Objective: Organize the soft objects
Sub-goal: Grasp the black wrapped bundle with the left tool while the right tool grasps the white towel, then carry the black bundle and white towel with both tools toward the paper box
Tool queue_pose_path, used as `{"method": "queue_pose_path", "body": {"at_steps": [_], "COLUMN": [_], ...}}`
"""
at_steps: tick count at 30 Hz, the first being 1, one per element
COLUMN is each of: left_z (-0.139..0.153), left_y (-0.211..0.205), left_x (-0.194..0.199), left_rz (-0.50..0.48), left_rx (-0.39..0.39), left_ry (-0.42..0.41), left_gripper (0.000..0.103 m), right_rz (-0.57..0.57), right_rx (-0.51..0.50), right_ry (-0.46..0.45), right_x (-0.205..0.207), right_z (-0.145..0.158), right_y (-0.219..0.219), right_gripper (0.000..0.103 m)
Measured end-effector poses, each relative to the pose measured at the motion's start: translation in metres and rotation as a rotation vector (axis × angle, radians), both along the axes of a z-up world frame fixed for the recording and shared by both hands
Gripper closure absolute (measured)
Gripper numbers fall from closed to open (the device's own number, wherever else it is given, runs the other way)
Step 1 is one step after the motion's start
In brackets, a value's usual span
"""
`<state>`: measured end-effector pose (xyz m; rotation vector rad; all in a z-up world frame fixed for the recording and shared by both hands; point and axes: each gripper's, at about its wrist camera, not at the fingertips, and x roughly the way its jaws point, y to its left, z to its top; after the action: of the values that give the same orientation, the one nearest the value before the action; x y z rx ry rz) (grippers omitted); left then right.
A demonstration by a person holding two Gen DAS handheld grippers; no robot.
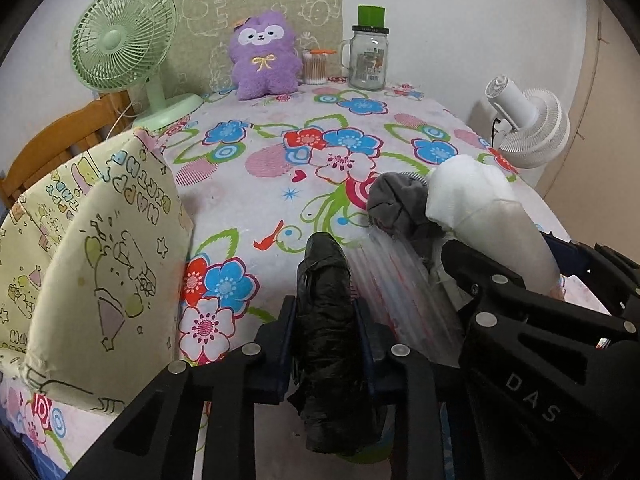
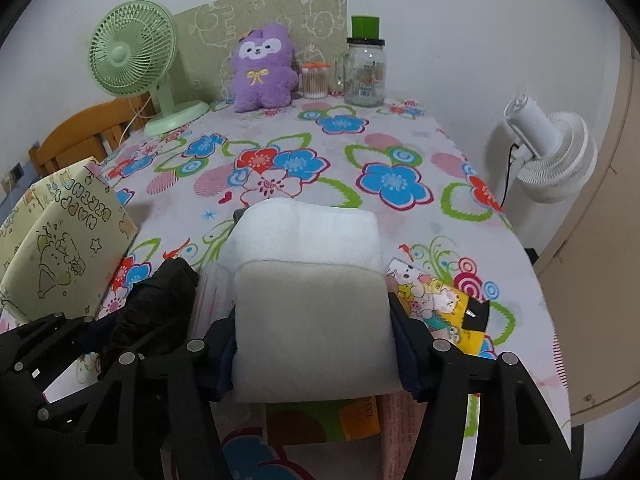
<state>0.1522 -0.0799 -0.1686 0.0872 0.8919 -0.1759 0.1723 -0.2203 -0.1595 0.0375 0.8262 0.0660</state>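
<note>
Both grippers gripping rolled soft bundles at the near desk edge

The left gripper (image 1: 325,320) has its fingers clamped on a crinkly black rolled bundle (image 1: 326,320); the right gripper (image 2: 312,344) squeezes a white folded pad (image 2: 312,320). Lift both together, squeezing steadily, clear of the clear plastic sleeve (image 1: 396,280) on the floral-cloth desk (image 1: 260,184).

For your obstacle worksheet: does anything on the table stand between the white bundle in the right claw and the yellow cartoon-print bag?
Yes. The left claw, shut on a black bundle, sits between the white bundle and the bag.
</note>
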Motion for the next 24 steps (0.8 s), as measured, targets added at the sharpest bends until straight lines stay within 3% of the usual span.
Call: {"method": "queue_pose_path", "body": {"at_steps": [24], "left_z": [0.065], "left_y": [0.004], "left_x": [-0.034], "left_rz": [-0.009], "left_rx": [-0.012], "left_ry": [-0.161], "left_gripper": [0.077], "right_rz": [-0.032], "right_rx": [0.018], "right_ry": [-0.137], "right_x": [-0.043], "right_z": [0.069], "right_y": [-0.006], "right_gripper": [0.038]}}
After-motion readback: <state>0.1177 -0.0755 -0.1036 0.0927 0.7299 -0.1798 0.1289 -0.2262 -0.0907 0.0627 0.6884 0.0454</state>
